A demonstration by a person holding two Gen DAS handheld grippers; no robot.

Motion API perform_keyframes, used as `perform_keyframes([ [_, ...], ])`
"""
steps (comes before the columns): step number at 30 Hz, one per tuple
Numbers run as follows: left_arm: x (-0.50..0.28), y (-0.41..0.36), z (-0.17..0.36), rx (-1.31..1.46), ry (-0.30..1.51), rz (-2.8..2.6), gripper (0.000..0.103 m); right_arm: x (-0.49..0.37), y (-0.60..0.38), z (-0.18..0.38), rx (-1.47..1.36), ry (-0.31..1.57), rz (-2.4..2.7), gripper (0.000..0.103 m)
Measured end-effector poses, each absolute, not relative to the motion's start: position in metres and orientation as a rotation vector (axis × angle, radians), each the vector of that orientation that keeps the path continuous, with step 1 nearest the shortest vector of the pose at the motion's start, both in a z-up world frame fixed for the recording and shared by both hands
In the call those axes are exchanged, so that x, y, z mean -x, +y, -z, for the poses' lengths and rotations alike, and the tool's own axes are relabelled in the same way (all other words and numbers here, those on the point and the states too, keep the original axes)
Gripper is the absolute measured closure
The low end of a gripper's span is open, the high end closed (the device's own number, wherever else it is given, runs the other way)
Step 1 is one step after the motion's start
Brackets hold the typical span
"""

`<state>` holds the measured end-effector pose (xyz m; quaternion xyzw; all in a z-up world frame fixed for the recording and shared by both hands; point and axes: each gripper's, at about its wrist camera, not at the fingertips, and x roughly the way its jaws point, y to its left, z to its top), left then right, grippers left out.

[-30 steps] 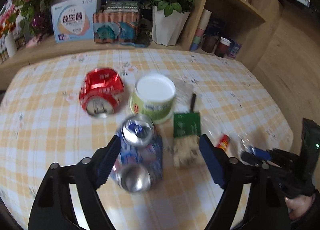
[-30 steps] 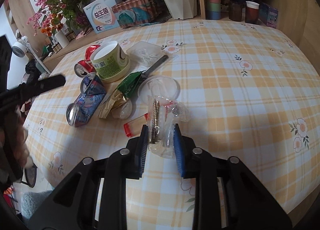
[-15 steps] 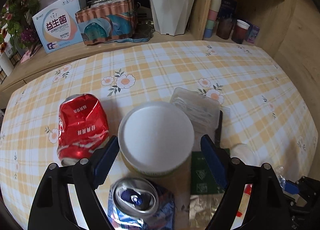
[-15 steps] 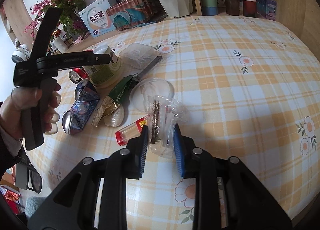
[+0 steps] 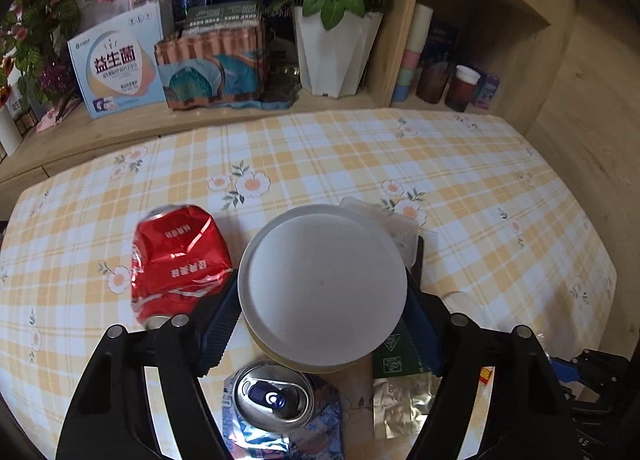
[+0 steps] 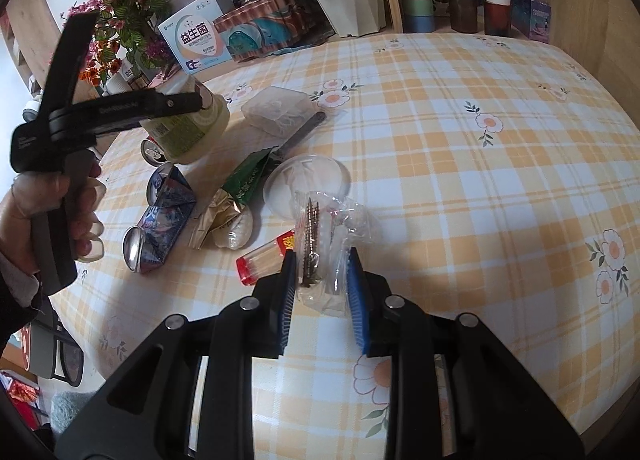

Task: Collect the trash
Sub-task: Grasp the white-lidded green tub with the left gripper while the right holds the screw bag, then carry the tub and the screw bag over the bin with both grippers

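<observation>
My left gripper is shut on a green paper tub with a white lid, which fills the gap between its pads; the tub also shows in the right wrist view, lifted off the table. A crushed red can lies left of it and a crushed blue can below it. My right gripper is shut on a clear plastic wrapper holding skewers, just above the checked tablecloth.
On the table lie a green-and-gold packet, a clear lid, a clear box, a red-capped tube and a dark utensil. A shelf behind holds boxes, a white flower pot and cups.
My left gripper has moved forward over the blue can, closed on the green tub and lifted it. My right gripper has stayed shut on the wrapper, nearly still.
</observation>
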<state>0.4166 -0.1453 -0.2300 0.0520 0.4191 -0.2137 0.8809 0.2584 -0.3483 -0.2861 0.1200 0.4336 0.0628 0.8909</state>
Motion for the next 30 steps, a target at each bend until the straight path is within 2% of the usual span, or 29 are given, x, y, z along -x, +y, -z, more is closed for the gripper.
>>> perform_keyframes([
  [6, -0.395, -0.131, 0.197, -0.072, 0.828, 0.46, 0.03, -0.248, -0.339, 0.272, -0.244, 0.879, -0.137, 0.076],
  [15, -0.318, -0.09, 0.161, -0.048, 0.763, 0.466, 0.03, -0.223, -0.314, 0.238, -0.196, 0.82, -0.16, 0.076],
  [30, -0.179, -0.009, 0.137, 0.029, 0.695, 0.374, 0.03, -0.153, -0.272, 0.188, -0.166, 0.724, -0.228, 0.076],
])
